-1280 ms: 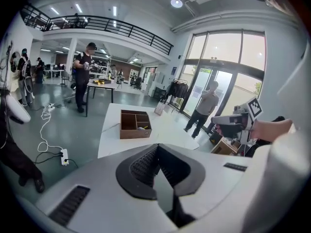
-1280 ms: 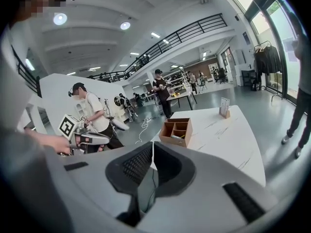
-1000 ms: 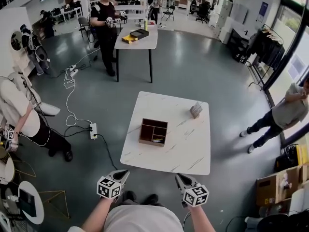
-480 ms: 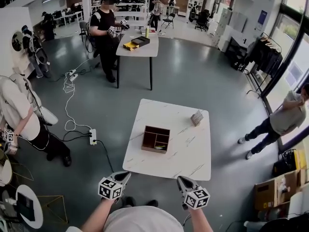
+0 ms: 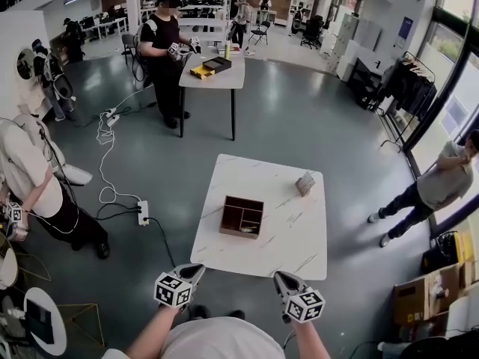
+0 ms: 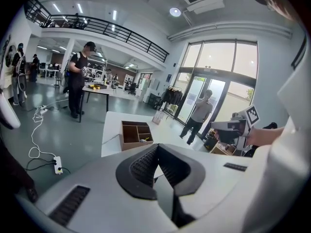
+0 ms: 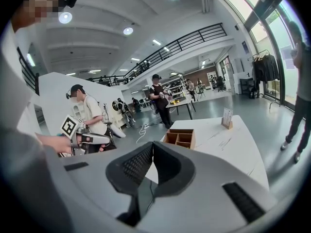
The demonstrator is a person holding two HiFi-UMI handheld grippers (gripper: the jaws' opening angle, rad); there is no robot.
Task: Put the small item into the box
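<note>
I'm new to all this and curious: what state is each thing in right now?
Left gripper: shut, empty.
Right gripper: shut, empty.
Box: upright on the table, open-topped.
Small yellow item: lying inside the box.
Small stand: upright, apart from the box.

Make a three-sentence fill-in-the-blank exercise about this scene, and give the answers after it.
On the white marble-patterned table, the small tan upright item stands near the far ____ corner, apart from the brown wooden compartment box.
The left hand-held gripper has its jaws ____.
The right hand-held gripper, jaws also together, holds ____.
Missing words: right; shut; nothing.
</note>
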